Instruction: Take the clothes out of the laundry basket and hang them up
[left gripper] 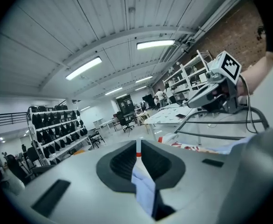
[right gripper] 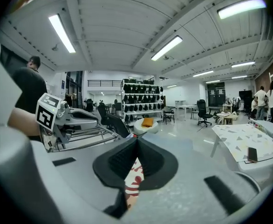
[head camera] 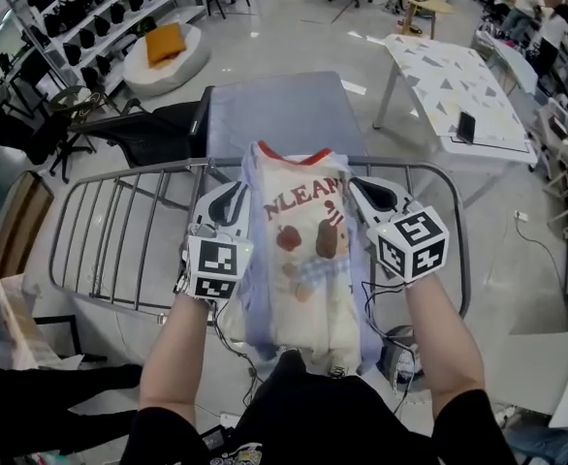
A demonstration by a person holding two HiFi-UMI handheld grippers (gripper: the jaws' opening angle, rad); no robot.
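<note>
**Head view.** Cream T-shirt (head camera: pixel 303 260) with red collar, red lettering and a cartoon print, hanging spread between left gripper (head camera: pixel 237 200) and right gripper (head camera: pixel 360 194), one at each shoulder. Pale blue cloth (head camera: pixel 257 308) showing along both side edges of the shirt; whether lining or a second garment, cannot tell. Grey wire drying rack (head camera: pixel 110 231) below and behind, its middle covered by the shirt. Lower hem cut off by the person's dark clothing. Jaw tips lost against the fabric edges here. Beyond: grey-blue tabletop (head camera: pixel 274 114), white table (head camera: pixel 449 80) with triangle pattern, orange cushion (head camera: pixel 165 42), shelving (head camera: pixel 100 13) of black bags.

**Left gripper view.** Jaws pressed together on the pale blue cloth (left gripper: pixel 143 185), a thin red strip pinched near the tip. Print side of the shirt only a sliver at right. Right gripper's marker cube (left gripper: pixel 229 65) at upper right, cables trailing. Rack bars partly in sight beneath it.

**Right gripper view.** Jaws clamped together on cream fabric (right gripper: pixel 134 181) with red print, hanging below the pads. Blue cloth not visible here. Left gripper's marker cube (right gripper: pixel 48 113) at left, the rack bars beside it.
</note>
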